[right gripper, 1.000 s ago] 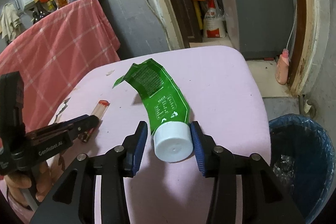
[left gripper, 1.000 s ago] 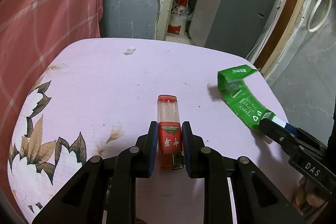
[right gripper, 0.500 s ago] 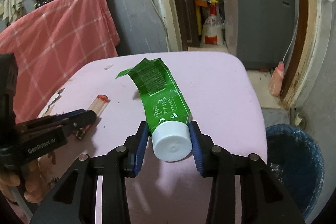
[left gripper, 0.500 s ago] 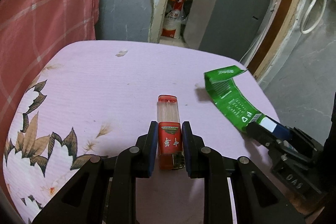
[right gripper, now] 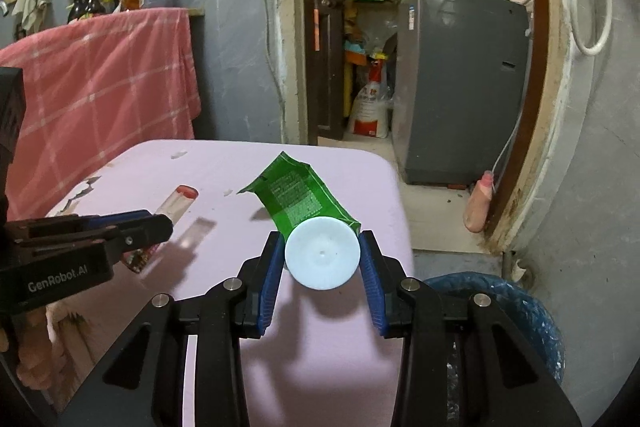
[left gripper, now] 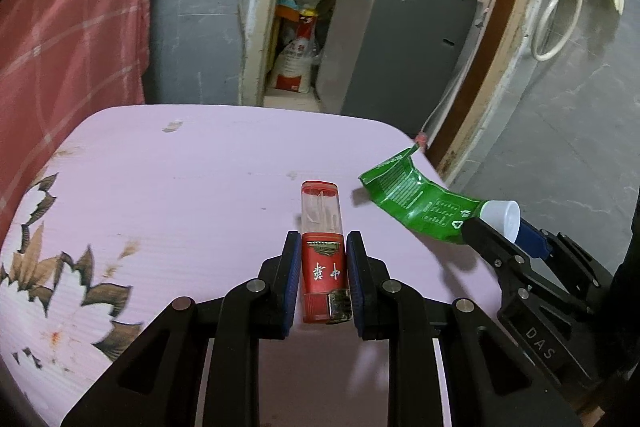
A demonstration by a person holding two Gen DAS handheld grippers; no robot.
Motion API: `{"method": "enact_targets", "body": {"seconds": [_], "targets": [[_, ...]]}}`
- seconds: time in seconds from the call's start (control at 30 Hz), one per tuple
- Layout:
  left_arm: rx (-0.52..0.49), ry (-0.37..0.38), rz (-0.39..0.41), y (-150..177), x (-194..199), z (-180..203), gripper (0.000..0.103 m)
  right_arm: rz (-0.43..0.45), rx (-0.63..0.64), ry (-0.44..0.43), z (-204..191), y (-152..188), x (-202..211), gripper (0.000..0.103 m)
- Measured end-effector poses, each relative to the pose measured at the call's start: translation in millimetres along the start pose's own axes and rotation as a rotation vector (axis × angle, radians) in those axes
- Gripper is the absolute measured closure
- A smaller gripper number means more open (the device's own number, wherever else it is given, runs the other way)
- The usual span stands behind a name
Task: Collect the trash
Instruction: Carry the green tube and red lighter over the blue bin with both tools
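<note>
A: Where's the tube [right gripper: 298, 195]?
B: Clamped by its cap in the right gripper [right gripper: 320, 259], whose jaws have just closed further, body pointing away. The bin [right gripper: 532, 311] sits lower right, nearest that hand.
A: And the left gripper [left gripper: 320, 267]?
B: Gripping the lighter [left gripper: 322, 251] above the table [left gripper: 180, 187].

Reading "GenRobot.AI" in white on the black body of the left gripper [right gripper: 162, 227], well left of the right gripper's fingers. Showing "DAS" in pale letters on the black body of the right gripper [left gripper: 486, 227], right of the left gripper's fingers. Bearing two white Chinese characters, not clearly legible, on the red lighter [left gripper: 323, 255] between the left fingers. Carrying small white print and a recycling mark, too fine to read, on the green tube [right gripper: 298, 201].
</note>
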State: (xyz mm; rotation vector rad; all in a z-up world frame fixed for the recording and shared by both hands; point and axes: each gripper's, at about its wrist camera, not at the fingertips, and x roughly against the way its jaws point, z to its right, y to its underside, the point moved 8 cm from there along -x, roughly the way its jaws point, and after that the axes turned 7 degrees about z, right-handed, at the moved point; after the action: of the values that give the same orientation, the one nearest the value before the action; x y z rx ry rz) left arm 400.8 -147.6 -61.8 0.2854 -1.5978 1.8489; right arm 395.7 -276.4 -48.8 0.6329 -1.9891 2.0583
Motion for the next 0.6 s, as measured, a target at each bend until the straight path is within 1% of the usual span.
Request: {"method": "enact_targets", "body": {"seconds": [0.13,0.33,0.6], "targets": [[-0.013,0.026,0.004,-0.6,-2.5,16.4,0.084,0.031,-0.007,0.024,15.3,-2.8,13.8,0.068],[-0.028,0.081,0.009,2.1,-9.4,51.7,0.084,0.042,-0.040,0.062,44.3,-0.3,26.2,0.069],[-0.043,0.156,0.020,0.1,-23.9,104.4,0.084,0.075,-0.073,0.153,97.7,-0.8,50.7,0.069]]}}
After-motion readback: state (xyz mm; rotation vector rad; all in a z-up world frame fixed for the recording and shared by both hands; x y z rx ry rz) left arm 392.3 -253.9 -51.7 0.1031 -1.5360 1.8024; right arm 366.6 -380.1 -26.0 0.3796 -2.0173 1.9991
